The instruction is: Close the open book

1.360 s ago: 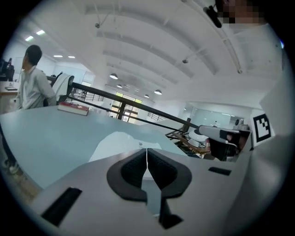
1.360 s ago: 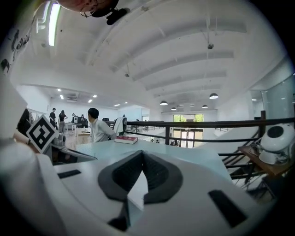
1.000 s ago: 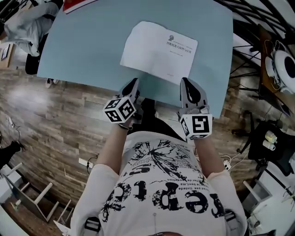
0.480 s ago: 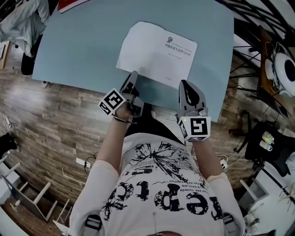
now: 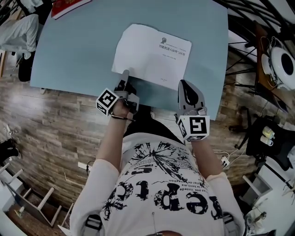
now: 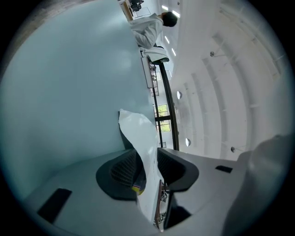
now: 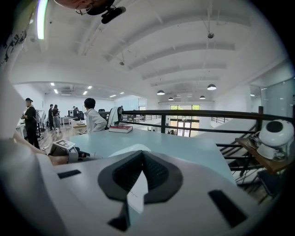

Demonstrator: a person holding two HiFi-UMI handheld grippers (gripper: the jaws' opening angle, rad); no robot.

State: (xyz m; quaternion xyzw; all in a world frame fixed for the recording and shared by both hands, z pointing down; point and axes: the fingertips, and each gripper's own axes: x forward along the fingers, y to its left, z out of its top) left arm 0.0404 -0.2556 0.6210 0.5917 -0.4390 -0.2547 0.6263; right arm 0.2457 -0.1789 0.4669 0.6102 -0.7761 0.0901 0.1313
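The white book lies on the light blue table, its printed top page facing up. My left gripper is rolled on its side at the book's near-left corner. In the left gripper view a curled white page stands between the jaws of the left gripper; they are closing, with gaps still beside the sheet. My right gripper is shut just off the book's near-right corner. In the right gripper view the right gripper has its pads meeting, and the white page bulges behind them.
A red book lies at the table's far left corner and also shows as the red book in the right gripper view. People stand and sit beyond the table. A railing and a white device are on the right.
My left gripper has rolled onto its side, moved forward to the book's near-left corner and opened around a page. The right gripper has barely shifted.
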